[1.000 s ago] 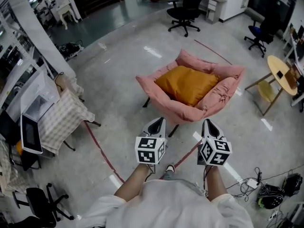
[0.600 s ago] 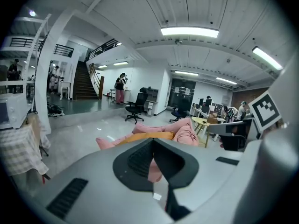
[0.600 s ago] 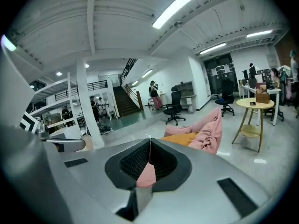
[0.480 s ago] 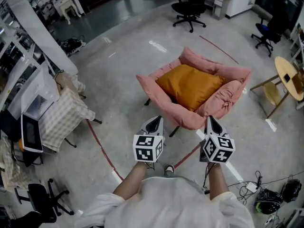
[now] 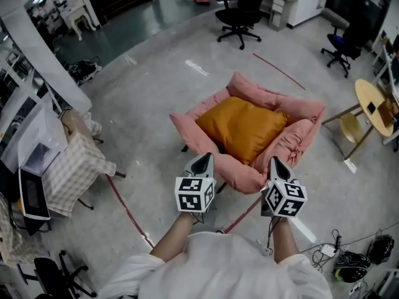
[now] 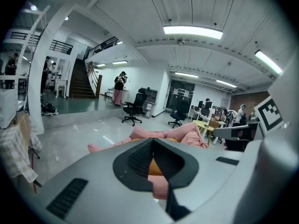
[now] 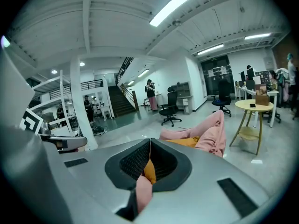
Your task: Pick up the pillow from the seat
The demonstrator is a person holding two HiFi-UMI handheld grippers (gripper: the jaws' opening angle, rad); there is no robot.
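An orange pillow (image 5: 240,126) lies in a pink cushioned seat (image 5: 298,108) on thin dark legs, in the middle of the head view. My left gripper (image 5: 204,157) is shut and empty, its tip just short of the seat's near rim. My right gripper (image 5: 274,161) is also shut and empty, at the near right corner of the rim. In the left gripper view, the shut left gripper (image 6: 152,140) points at the seat (image 6: 187,133). The right gripper view shows the right gripper (image 7: 149,140) aimed at the pillow (image 7: 189,142) and seat (image 7: 212,129).
A round yellow table (image 5: 371,101) stands right of the seat. Black office chairs (image 5: 240,11) (image 5: 340,42) are farther back. A folding stand with checked cloth (image 5: 78,167) is at the left. Red tape (image 5: 124,198) crosses the floor, and cables (image 5: 355,254) lie at the lower right.
Both grippers have come forward together toward the seat. The seat's near rim now sits right in front of their tips. Both stay shut.
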